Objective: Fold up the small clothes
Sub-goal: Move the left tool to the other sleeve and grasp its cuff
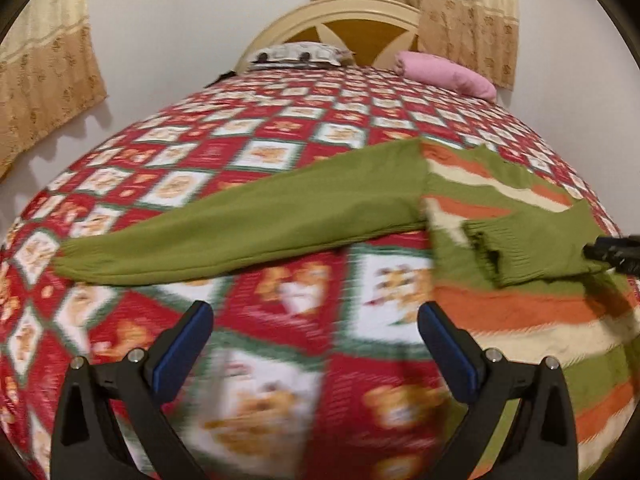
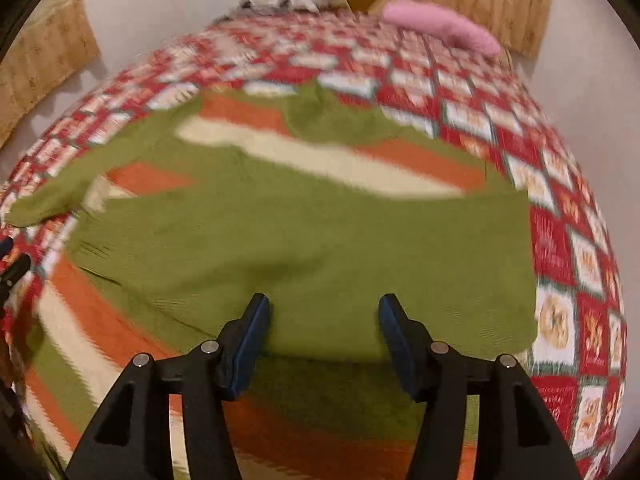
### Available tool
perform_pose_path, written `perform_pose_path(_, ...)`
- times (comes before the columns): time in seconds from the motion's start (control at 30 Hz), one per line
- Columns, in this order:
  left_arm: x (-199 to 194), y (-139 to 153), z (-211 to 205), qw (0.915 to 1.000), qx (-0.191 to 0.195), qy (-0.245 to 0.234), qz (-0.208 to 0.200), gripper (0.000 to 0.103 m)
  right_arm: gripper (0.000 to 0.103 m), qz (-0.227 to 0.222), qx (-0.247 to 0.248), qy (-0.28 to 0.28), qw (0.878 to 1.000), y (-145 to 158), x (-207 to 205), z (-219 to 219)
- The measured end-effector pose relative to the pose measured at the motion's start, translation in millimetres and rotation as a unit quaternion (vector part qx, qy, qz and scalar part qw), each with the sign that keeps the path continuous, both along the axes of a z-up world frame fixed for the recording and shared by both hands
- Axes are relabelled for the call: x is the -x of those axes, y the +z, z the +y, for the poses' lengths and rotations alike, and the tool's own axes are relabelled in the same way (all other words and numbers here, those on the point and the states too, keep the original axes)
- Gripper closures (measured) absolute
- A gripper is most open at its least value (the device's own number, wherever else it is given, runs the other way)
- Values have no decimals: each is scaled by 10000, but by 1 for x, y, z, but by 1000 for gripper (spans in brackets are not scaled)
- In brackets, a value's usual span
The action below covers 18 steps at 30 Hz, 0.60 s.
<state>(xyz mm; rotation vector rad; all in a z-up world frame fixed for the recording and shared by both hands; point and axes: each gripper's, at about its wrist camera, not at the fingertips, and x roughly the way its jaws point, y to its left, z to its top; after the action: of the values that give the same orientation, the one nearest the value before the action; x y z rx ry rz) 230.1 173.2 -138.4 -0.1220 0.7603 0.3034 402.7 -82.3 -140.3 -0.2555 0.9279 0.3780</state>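
Note:
A small green sweater with orange and cream stripes (image 1: 500, 312) lies flat on the bed. One green sleeve (image 1: 248, 224) stretches out to the left; the other sleeve (image 2: 320, 240) is folded across the striped body. My left gripper (image 1: 316, 320) is open and empty above the bedspread, just below the outstretched sleeve. My right gripper (image 2: 324, 316) is open, its fingers over the near edge of the folded sleeve, holding nothing. The right gripper's tip also shows in the left wrist view (image 1: 612, 252) at the sleeve cuff.
The bed has a red, white and green patterned bedspread (image 1: 200, 168). A patterned pillow (image 1: 296, 56) and a pink pillow (image 1: 444, 74) lie by the headboard (image 1: 340, 20). Curtains (image 1: 44, 92) hang on the wall on both sides.

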Motion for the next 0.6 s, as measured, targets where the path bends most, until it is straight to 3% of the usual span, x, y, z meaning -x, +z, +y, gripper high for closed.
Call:
perform_pose_path(0.1,10,-2,28,9996,-33,284,83,0,45,-114,-367,344,9987,11,12,26)
perform_pose_path(0.2,17,-7,54,9984,188,494,206,0,45,-68,-619,679,9957,7,15,56)
perform_pose_path(0.27,25,-8,69,9973,409,578,188,0,45,128,-668,926,9934,-6,15,79)
perform_pose_path(0.33,32,-7,79,9968,338,700,160,0,44,493,-752,1141,9894,-26,16,97)
perform_pose_path(0.5,48,-7,106,9946,144,1017,163,0,43,-47,-585,1347,9891,-37,36,116)
perform_pose_path(0.6,56,-10,124,9919,158,1239,228,0,43,-124,-561,1344,9893,-40,39,117)
